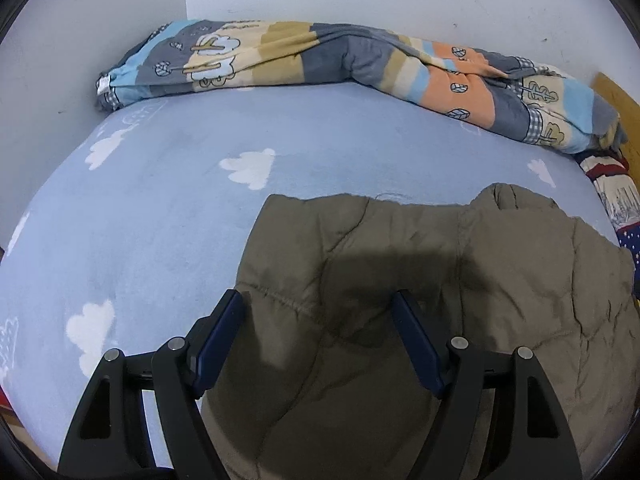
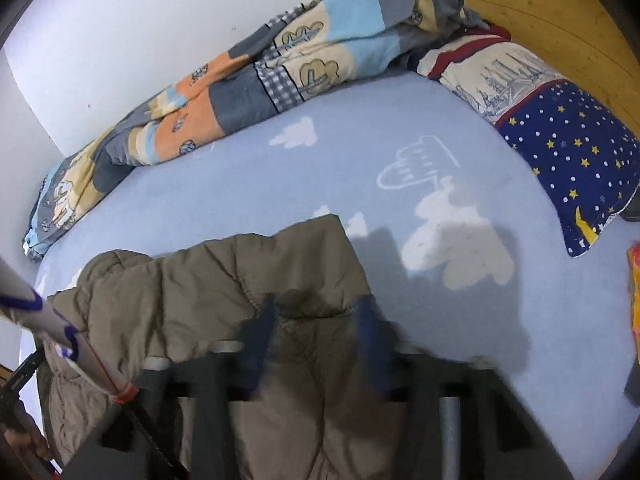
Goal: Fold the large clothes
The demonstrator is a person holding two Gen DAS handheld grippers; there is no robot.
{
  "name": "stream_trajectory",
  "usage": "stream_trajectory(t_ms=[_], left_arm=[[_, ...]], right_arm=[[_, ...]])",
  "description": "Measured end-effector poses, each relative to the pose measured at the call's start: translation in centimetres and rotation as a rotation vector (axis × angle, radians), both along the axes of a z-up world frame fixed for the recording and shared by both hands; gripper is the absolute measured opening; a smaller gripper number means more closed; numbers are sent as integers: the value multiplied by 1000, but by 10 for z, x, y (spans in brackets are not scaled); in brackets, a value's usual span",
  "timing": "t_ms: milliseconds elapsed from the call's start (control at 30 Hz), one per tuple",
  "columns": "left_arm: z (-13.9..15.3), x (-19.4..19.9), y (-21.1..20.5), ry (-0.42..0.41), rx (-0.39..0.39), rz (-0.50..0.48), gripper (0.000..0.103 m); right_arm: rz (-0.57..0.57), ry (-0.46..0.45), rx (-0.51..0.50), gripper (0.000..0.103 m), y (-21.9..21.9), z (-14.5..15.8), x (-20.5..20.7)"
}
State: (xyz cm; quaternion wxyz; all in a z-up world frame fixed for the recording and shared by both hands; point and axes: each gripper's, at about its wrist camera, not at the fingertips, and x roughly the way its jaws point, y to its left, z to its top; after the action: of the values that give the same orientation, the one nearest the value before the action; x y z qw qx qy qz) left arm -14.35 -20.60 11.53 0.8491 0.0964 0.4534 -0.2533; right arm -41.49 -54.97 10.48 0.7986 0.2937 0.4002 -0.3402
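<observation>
Bed in light blue cloud-print sheet fills both views; white walls behind, wooden headboard at upper right. Patchwork quilt bunched along the far wall; star-print pillow at right. Olive padded jacket lies crumpled in the lower centre of the frame, no neat fold yet — judged early, most folding left. Left gripper hovers over it, jaws open, nothing pinched. Right gripper blurred at the jacket's hem; grip cannot be told.
</observation>
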Motion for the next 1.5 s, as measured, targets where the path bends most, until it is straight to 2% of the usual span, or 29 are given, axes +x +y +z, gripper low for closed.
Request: stream_trajectory(t_ms=[167, 267, 333, 400, 467, 567, 633, 733, 867, 1000, 1067, 1167, 1267, 1300, 1400, 1467, 1500], left_arm=[[13, 5, -15, -21, -40, -30, 76], [9, 11, -31, -34, -9, -66, 76], [-3, 20, -39, 0, 21, -75, 76], [-16, 31, -41, 56, 29, -67, 83], [-24, 40, -39, 82, 39, -45, 93], [-28, 46, -38, 99, 28, -28, 94], [-19, 44, -33, 85, 1, -7, 93], [8, 38, -20, 61, -82, 24, 93], [50, 6, 8, -16, -168, 25, 93], [71, -45, 38, -92, -195, 10, 93], [69, -73, 59, -108, -210, 23, 93], [58, -108, 88, -120, -206, 34, 93], [46, -128, 111, -114, -207, 42, 93], [40, -130, 119, -101, -204, 60, 93], [19, -117, 128, 19, -196, 83, 93], [5, -107, 125, 77, -152, 99, 93], [-8, -100, 123, 132, -121, 109, 93]], right_arm=[[70, -53, -52, 31, 4, 15, 16], [103, -75, 14, 31, -5, 1, 29], [102, -54, 70, 31, -16, -16, 33], [68, -26, 128, 29, -29, -34, 32], [10, 20, 142, 29, -40, -45, 27], [-70, 59, 182, 34, -57, -61, 15], [-80, 11, 205, 34, -60, -56, 8], [-86, -8, 117, 34, -52, -24, -2], [-57, -94, 38, 34, -24, 25, -27], [-1, -132, -24, 34, 25, 55, -67], [21, -136, -53, 34, 51, 60, -86], [44, -152, -34, 35, 85, 53, -112], [32, -128, 3, 35, 110, 39, -135], [33, -127, 27, 35, 118, 33, -141], [64, -82, 54, 35, 133, 17, -146], [78, -29, 43, 35, 134, 8, -141], [80, -4, 46, 35, 132, 2, -139]])
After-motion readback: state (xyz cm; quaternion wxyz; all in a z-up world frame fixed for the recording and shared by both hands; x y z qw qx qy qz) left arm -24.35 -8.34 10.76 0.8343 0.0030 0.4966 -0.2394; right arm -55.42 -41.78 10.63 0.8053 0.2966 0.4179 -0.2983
